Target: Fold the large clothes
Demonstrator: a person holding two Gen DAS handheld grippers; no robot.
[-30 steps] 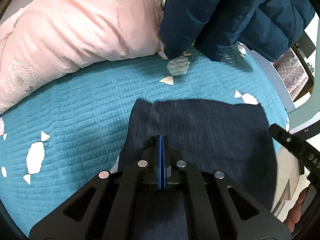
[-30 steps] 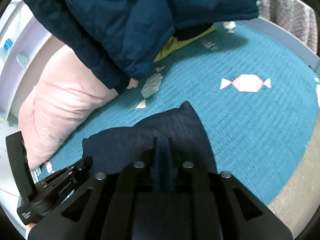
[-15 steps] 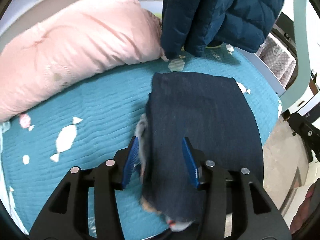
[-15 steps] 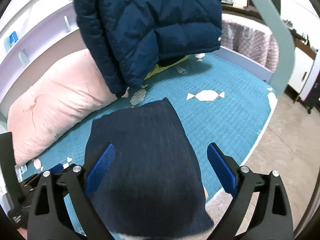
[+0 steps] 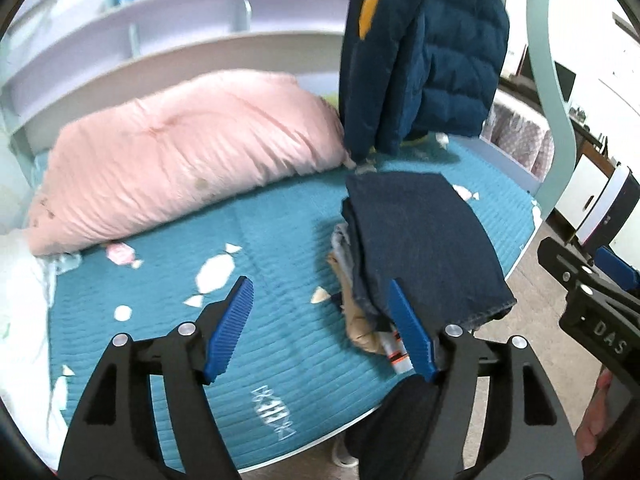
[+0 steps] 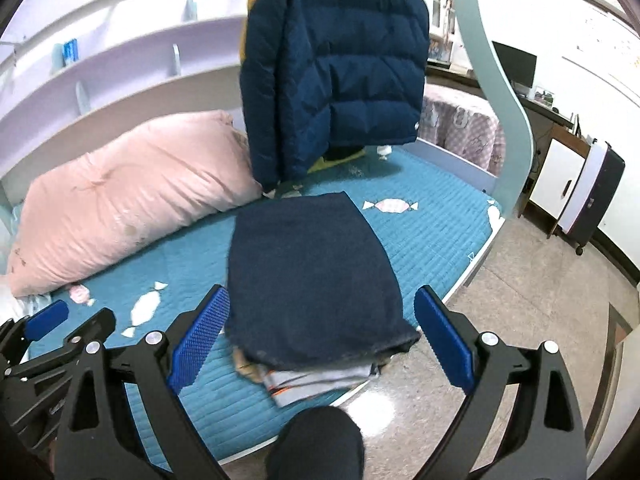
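Note:
A folded dark navy garment (image 5: 420, 236) (image 6: 312, 272) lies on top of a small stack of folded clothes (image 6: 316, 380) at the near edge of the teal bed (image 5: 280, 240). My left gripper (image 5: 324, 328) is open and empty, held above the bed just left of the stack. My right gripper (image 6: 320, 340) is open and empty, its jaws standing wide on either side of the stack's near end, above it. The right gripper also shows at the right edge of the left wrist view (image 5: 592, 300).
A pink duvet (image 5: 180, 152) (image 6: 120, 196) lies along the back of the bed. A navy and yellow puffer jacket (image 5: 420, 60) (image 6: 332, 72) hangs over the far end. A pale green post (image 6: 492, 92) stands at the bed's right. Bare floor (image 6: 540, 300) lies to the right.
Both grippers let go of the navy garment, opened wide and pulled back and up. The garment now lies flat on the stack.

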